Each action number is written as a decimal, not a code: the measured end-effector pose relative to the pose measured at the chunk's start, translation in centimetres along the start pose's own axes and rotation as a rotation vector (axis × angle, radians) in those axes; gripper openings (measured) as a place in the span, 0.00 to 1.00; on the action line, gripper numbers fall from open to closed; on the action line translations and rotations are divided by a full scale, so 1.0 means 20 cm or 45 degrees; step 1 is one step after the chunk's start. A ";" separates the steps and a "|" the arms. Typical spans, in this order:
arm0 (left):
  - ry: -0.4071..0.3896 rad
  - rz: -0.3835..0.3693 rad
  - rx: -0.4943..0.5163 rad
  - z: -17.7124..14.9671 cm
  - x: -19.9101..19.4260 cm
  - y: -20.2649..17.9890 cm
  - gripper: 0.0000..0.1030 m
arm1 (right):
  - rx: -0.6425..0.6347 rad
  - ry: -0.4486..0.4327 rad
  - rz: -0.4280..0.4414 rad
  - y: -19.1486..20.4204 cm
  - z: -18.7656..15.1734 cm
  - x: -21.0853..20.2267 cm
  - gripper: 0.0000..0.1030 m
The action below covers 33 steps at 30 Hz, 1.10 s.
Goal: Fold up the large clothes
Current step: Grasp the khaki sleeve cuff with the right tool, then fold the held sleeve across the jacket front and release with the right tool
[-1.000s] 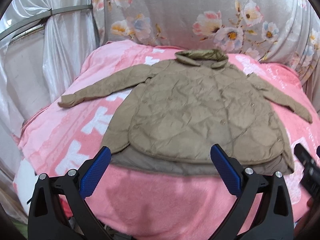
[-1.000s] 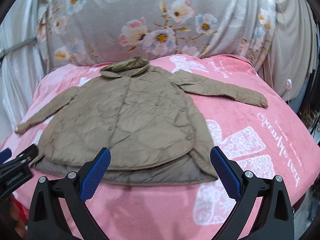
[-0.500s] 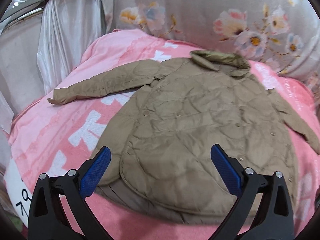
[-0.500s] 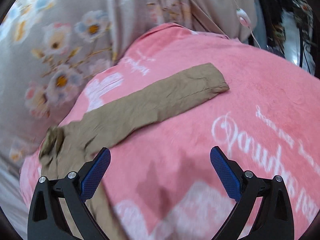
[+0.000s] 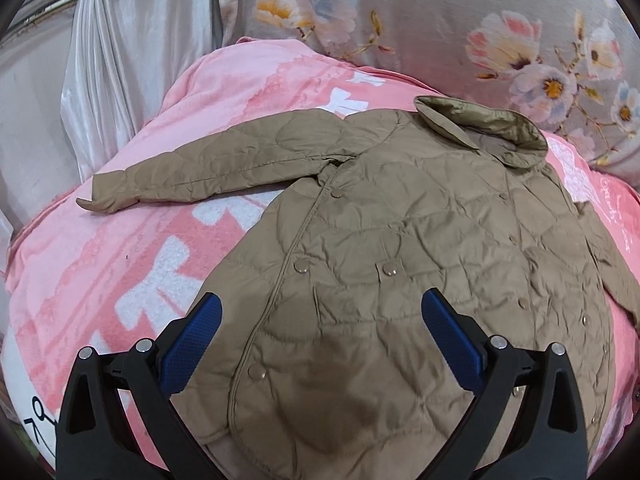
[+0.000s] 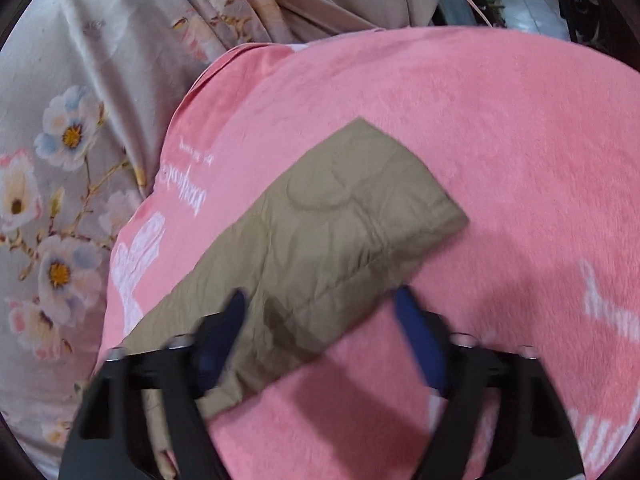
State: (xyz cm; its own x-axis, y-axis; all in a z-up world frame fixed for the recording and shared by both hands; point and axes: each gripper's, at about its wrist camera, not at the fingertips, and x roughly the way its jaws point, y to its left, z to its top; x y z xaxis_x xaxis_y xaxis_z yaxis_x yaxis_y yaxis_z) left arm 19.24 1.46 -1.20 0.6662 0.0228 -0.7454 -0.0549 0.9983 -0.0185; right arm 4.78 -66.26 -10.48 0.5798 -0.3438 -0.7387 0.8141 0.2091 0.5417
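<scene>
We are seeing a quilted, faintly shiny jacket (image 5: 400, 248) lying on a fuzzy fleece blanket (image 5: 120, 264). Behind is hanging a glossy satin curtain (image 5: 120, 40).

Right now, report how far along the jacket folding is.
Done: the tan quilted jacket lies spread flat, front up, on the pink blanket, with no fold made yet. In hand: the right gripper is closing around one sleeve near its cuff, while the left gripper hangs open above the jacket's body. Left: fold in both sleeves, including the outstretched sleeve, then fold the body.
</scene>
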 end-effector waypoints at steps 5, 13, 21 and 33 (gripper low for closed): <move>0.005 0.015 -0.015 0.03 0.05 0.03 0.95 | -0.045 -0.096 0.171 0.26 0.05 -0.17 0.09; 0.008 0.018 -0.055 0.06 0.09 0.07 0.95 | -0.687 -0.109 0.578 1.22 -0.41 -0.63 0.09; 0.011 0.026 -0.102 0.08 0.12 0.16 0.95 | -1.219 0.173 0.787 1.72 -1.31 -0.60 0.09; 0.045 0.018 -0.131 0.08 0.21 0.24 0.95 | -1.526 0.477 0.646 1.67 -2.11 -0.23 0.11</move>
State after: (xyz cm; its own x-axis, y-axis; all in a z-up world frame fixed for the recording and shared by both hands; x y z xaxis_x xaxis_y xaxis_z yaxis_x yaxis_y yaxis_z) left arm 22.89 6.46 -3.30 0.6383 0.0333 -0.7691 -0.1413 0.9872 -0.0745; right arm 30.68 -18.98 -5.91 0.6393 0.2364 -0.7317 -0.0747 0.9662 0.2469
